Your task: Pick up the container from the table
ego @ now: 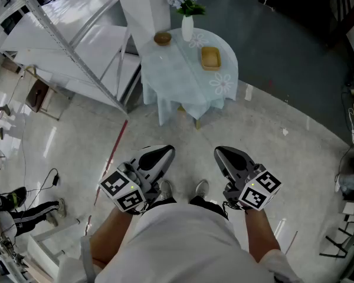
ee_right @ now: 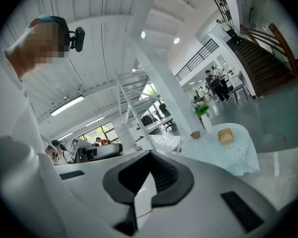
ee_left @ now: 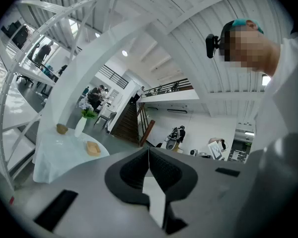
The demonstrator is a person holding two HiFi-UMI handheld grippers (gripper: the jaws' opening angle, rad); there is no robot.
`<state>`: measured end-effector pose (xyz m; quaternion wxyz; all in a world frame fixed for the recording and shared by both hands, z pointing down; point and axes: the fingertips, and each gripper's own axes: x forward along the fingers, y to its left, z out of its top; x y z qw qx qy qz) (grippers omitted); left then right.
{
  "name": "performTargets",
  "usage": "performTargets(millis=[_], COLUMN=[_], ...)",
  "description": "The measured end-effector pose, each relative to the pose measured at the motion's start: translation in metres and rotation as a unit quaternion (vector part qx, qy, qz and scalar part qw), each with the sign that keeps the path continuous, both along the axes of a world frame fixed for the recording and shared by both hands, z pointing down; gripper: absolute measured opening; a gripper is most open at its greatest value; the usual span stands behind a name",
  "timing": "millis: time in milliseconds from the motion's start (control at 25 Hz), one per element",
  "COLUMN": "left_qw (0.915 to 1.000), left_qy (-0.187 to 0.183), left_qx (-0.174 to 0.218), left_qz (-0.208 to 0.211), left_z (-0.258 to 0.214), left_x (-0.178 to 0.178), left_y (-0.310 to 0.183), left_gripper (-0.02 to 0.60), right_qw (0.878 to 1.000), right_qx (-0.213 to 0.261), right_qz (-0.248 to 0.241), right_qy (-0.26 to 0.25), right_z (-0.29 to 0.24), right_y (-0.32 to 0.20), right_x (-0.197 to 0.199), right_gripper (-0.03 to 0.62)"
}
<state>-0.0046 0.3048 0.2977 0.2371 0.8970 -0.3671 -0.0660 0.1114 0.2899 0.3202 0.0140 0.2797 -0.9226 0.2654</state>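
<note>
**Approach stage: container not reached**

Both grippers sit at the person's waist, well apart from the counter (ego: 165, 75).
- Left gripper (ego: 164, 153): jaws clenched, nothing between them.
- Right gripper (ego: 222, 153): jaws also pressed together and empty.

The square tan container (ego: 210, 58) sits on the right half of the round, cloth-covered counter, near the edge. A white vase (ego: 187, 28) with flowers and a small brown bowl (ego: 162, 38) stand behind it and to its left, both apart from it. The tan container is probably the target, though the bowl can't be ruled out.

Step in hand is the approach, not yet begun. Next move calls for:
- walking across the floor to the counter
- releasing one gripper's jaws wide enough to take the container's wall
- coming in low at the rim

The right gripper looks to be on the nearer side. The approach should stay clear of the vase.
</note>
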Motion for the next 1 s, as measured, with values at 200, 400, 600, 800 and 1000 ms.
performTargets(millis=[200, 400, 600, 800, 1000], left_qw=[1.0000, 1.0000, 1.0000, 1.0000, 0.9999], left_qy=[0.001, 0.001, 0.000, -0.001, -0.001], left_qx=[-0.001, -0.002, -0.003, -0.004, -0.006], left_qz=[-0.001, -0.001, -0.005, -0.008, -0.009], left_z=[0.004, 0.003, 0.004, 0.006, 0.008], left_x=[0.003, 0.008, 0.014, 0.023, 0.037], left_y=[-0.002, -0.002, -0.001, 0.001, 0.007], left_gripper=[0.021, 0.021, 0.021, 0.021, 0.021], right_qw=[1.000, 1.000, 1.000, 1.000, 1.000], right_qx=[-0.002, -0.004, -0.008, -0.012, -0.015], right_qz=[-0.002, -0.001, 0.008, 0.017, 0.013], right_qy=[0.003, 0.002, -0.004, -0.004, -0.006], right_z=[0.005, 0.004, 0.005, 0.009, 0.012], right_y=[-0.001, -0.002, -0.005, -0.005, 0.001], right_x=[0.003, 0.006, 0.014, 0.027, 0.039], right_gripper=[0.020, 0.021, 0.021, 0.021, 0.021])
